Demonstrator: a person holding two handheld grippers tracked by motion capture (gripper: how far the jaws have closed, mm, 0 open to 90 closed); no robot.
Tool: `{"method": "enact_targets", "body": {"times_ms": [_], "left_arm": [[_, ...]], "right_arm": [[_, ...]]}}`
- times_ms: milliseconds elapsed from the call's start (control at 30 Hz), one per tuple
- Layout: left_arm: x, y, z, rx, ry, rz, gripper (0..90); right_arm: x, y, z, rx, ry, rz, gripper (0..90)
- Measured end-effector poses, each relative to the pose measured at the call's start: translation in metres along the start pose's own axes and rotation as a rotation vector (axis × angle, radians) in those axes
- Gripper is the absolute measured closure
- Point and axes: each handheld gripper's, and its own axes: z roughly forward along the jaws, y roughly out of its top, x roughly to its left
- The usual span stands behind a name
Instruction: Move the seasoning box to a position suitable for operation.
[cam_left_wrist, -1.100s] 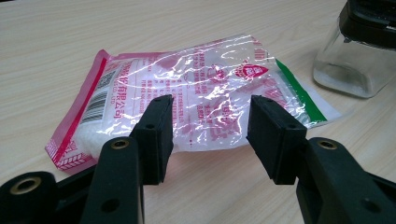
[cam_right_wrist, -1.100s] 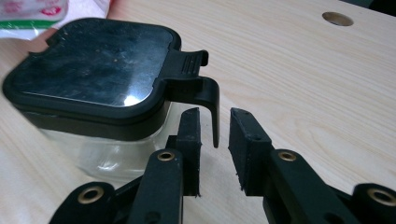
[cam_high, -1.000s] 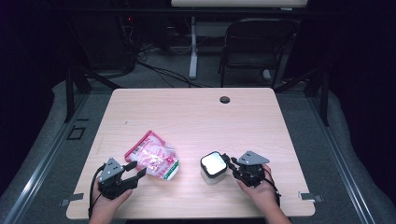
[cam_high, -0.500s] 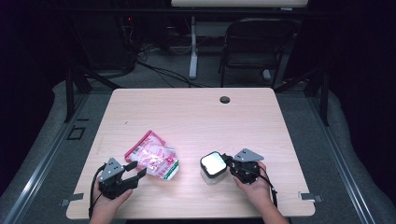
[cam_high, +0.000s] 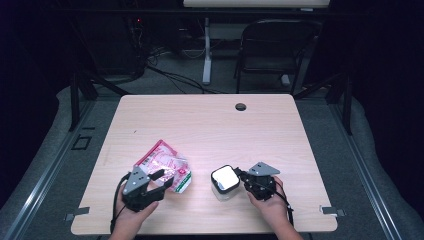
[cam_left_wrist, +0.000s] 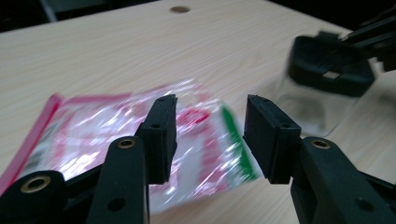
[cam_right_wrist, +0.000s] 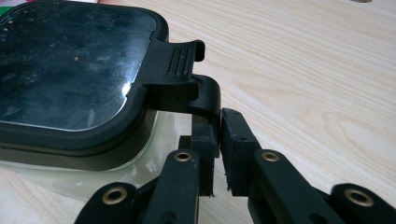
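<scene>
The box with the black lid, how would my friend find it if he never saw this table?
Start at the wooden table and look along its near edge, right of the middle. There stands the clear box, with the right gripper pinching its lid's side latch. It is square and see-through with a black-rimmed lid, unlike the flat, crinkly pink packet to its left.
</scene>
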Motion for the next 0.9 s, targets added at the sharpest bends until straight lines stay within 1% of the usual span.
{"method": "enact_targets", "body": {"times_ms": [33,100,167,267,367,400,433,467,500,633,667,700,833,900], "left_arm": [[-0.011,0.010,0.010,0.008,-0.029,0.024,57.2],[-0.021,0.017,0.019,0.003,-0.048,0.038,59.4],[-0.028,0.021,0.028,0.008,-0.063,0.038,61.9],[-0.035,0.020,0.040,0.028,-0.088,0.036,65.9],[-0.041,0.013,0.043,0.047,-0.105,0.048,71.0],[-0.042,0.009,0.044,0.058,-0.107,0.058,72.0],[-0.042,0.009,0.044,0.058,-0.107,0.058,73.2],[-0.042,0.004,0.044,0.077,-0.110,0.064,73.9],[-0.042,0.002,0.043,0.087,-0.107,0.061,74.1],[-0.042,0.000,0.042,0.080,-0.112,0.058,74.5],[-0.041,0.000,0.042,0.081,-0.114,0.061,74.5],[-0.042,-0.001,0.042,0.084,-0.115,0.066,74.4],[-0.044,-0.002,0.044,0.094,-0.111,0.078,74.4],[-0.045,-0.002,0.044,0.099,-0.110,0.084,74.1]], "right_arm": [[0.002,0.000,0.000,0.002,0.000,0.009,84.2],[0.002,0.000,-0.001,-0.001,-0.002,0.009,84.2],[0.003,-0.001,-0.001,-0.003,-0.006,0.018,84.3],[0.004,-0.001,-0.002,0.003,-0.013,0.017,84.5],[0.007,-0.001,-0.002,0.001,-0.027,0.015,84.9],[0.008,-0.001,-0.002,0.004,-0.027,0.011,84.9],[0.009,-0.001,-0.002,-0.001,-0.029,0.015,85.1],[0.010,-0.001,-0.002,0.002,-0.036,0.010,85.2],[0.011,-0.001,-0.002,-0.001,-0.034,0.012,85.3],[0.015,0.000,-0.002,0.004,-0.040,0.014,85.3],[0.016,0.000,-0.002,0.008,-0.041,0.012,85.3],[0.017,-0.001,-0.002,-0.002,-0.038,0.019,85.3],[0.026,0.000,-0.002,0.005,-0.050,0.011,85.5],[0.028,0.000,-0.001,-0.005,-0.046,0.008,85.5]]}}
